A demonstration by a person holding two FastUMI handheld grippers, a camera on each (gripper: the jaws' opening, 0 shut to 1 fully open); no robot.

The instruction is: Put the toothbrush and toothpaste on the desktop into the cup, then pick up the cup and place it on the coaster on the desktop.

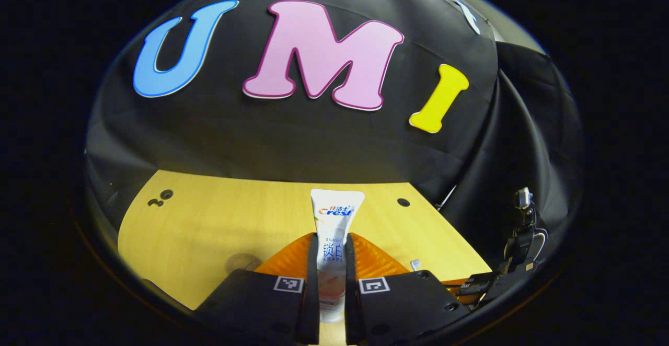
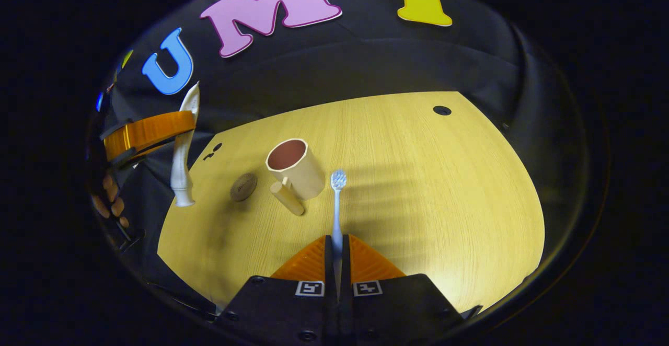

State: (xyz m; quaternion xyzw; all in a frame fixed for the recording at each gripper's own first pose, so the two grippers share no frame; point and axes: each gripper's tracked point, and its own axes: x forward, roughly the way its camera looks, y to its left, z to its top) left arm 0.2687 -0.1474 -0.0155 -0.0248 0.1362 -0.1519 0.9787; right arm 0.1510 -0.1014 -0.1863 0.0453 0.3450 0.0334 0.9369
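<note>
In the left gripper view my left gripper is shut on a white toothpaste tube, which stands up between the orange fingers above the wooden desktop. In the right gripper view my right gripper is shut on a pale blue toothbrush, bristles pointing away and just right of the cream cup. The cup stands upright, its handle toward me. A small round brown coaster lies left of the cup. At far left the left gripper hangs above the desk edge, holding the toothpaste with its cap downward.
A hand holds the left gripper at the left rim of the right gripper view. The desktop has small round holes near its far corners. Black cloth walls close the back and sides. Part of the coaster shows beside the left fingers.
</note>
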